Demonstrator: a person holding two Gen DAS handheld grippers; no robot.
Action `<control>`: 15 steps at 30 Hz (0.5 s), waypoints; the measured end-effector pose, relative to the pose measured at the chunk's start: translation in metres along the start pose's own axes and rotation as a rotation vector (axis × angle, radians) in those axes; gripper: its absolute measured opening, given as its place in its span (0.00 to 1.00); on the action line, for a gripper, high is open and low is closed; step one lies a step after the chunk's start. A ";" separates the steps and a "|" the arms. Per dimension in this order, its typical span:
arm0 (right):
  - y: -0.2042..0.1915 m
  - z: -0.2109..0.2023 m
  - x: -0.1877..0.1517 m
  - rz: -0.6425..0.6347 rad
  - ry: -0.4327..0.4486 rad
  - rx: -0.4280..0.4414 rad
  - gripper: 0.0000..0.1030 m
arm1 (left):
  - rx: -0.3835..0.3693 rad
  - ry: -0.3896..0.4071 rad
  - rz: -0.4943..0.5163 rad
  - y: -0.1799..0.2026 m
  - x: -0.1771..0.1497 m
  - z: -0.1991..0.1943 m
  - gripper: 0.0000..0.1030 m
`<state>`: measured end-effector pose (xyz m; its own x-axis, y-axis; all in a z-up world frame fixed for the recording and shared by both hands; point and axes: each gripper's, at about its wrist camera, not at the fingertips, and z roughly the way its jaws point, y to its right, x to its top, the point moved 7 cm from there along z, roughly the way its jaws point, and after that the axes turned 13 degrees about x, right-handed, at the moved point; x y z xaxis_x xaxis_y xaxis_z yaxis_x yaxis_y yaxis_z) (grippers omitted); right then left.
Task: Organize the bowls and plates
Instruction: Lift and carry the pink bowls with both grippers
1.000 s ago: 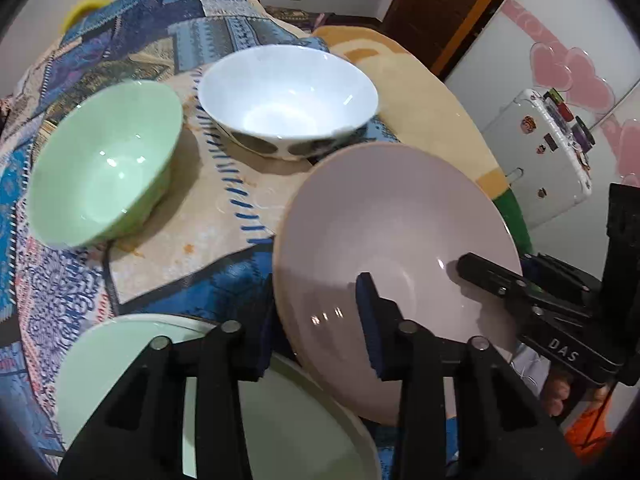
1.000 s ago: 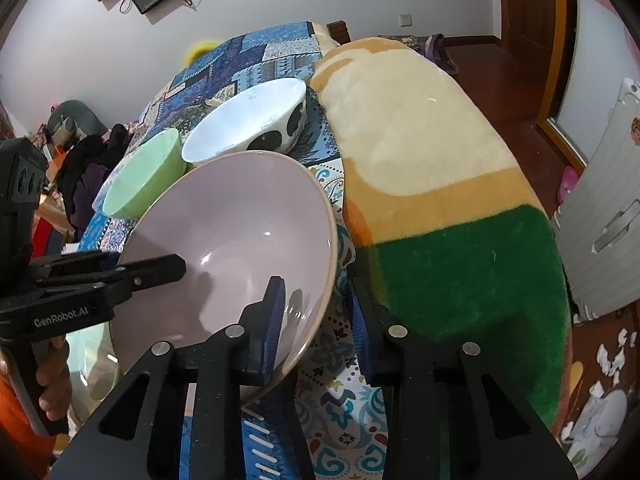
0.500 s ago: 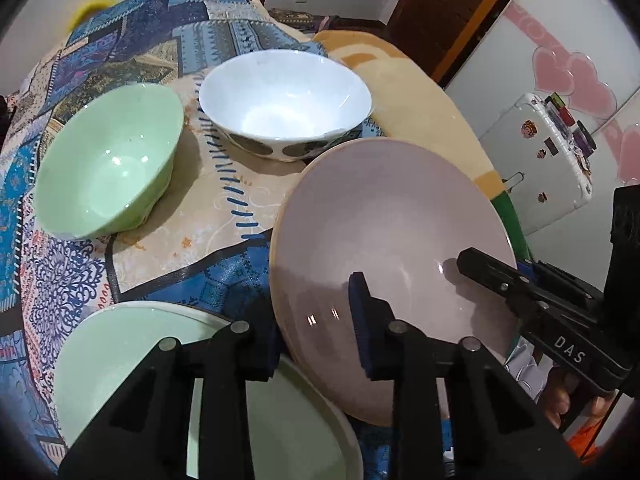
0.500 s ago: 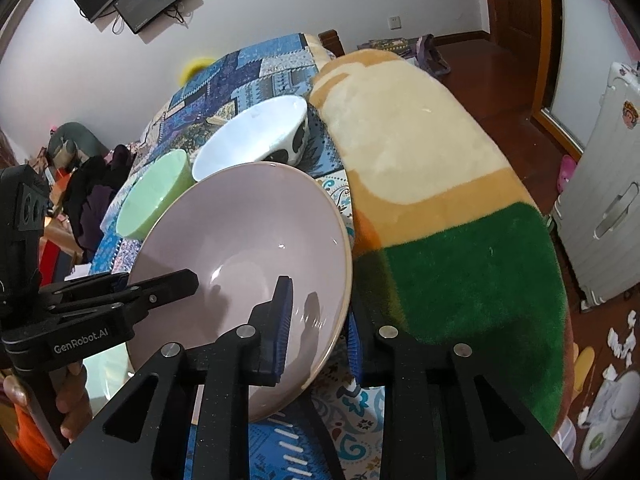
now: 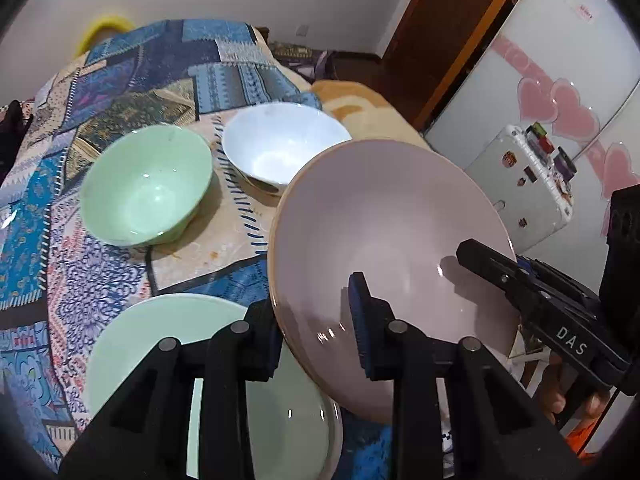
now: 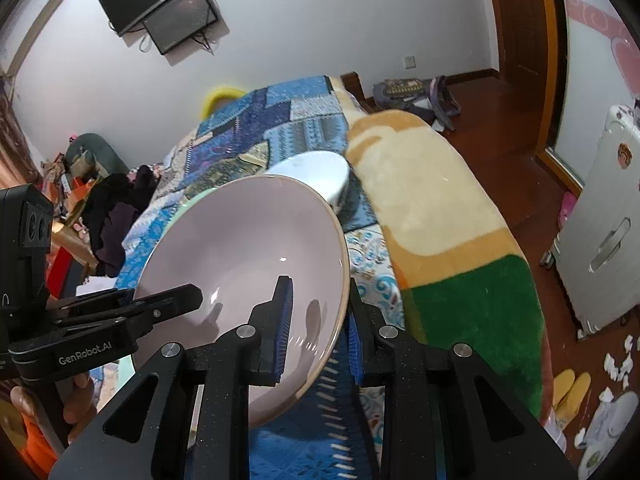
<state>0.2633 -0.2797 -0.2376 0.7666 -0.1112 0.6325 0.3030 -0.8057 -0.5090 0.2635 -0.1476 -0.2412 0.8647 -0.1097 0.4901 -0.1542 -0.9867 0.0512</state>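
Observation:
A large pink plate (image 5: 392, 232) (image 6: 248, 248) hangs tilted above the bed, held from both sides. My left gripper (image 5: 316, 320) is shut on its near-left rim, one pad inside and one beneath. My right gripper (image 6: 320, 312) is shut on the opposite rim; in the left wrist view it (image 5: 484, 260) reaches in from the right. A pale green plate (image 5: 132, 344) lies flat on the bedspread, just under the left fingers. Beyond it stand a green bowl (image 5: 148, 192) and a white bowl (image 5: 280, 148) (image 6: 316, 172), both upright and side by side.
A patchwork bedspread (image 5: 120, 80) covers the bed, with a cream, orange and green fleece blanket (image 6: 432, 200) along its right side. A white suitcase (image 6: 600, 240) stands on the wooden floor to the right, with yellow slippers (image 6: 568, 392) nearby. Dark clothes (image 6: 116, 208) pile up at the left.
Both grippers have risen together with the pink plate, lifting it higher above the bedspread and the green plate. The right jaws have drawn a little tighter on the rim.

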 end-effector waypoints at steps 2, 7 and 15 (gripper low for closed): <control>-0.008 -0.001 0.001 -0.015 0.005 0.005 0.21 | 0.000 0.012 -0.012 -0.006 -0.001 -0.010 0.29; -0.033 0.001 0.001 -0.056 0.008 0.025 0.21 | 0.012 0.043 -0.044 -0.024 -0.006 -0.032 0.29; -0.073 0.011 -0.003 -0.119 -0.004 0.061 0.21 | 0.041 0.086 -0.096 -0.061 -0.022 -0.064 0.29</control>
<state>0.2448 -0.2140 -0.2086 0.7255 -0.0144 0.6881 0.4256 -0.7762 -0.4651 0.2230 -0.0772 -0.1991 0.8304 -0.0054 0.5571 -0.0514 -0.9964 0.0671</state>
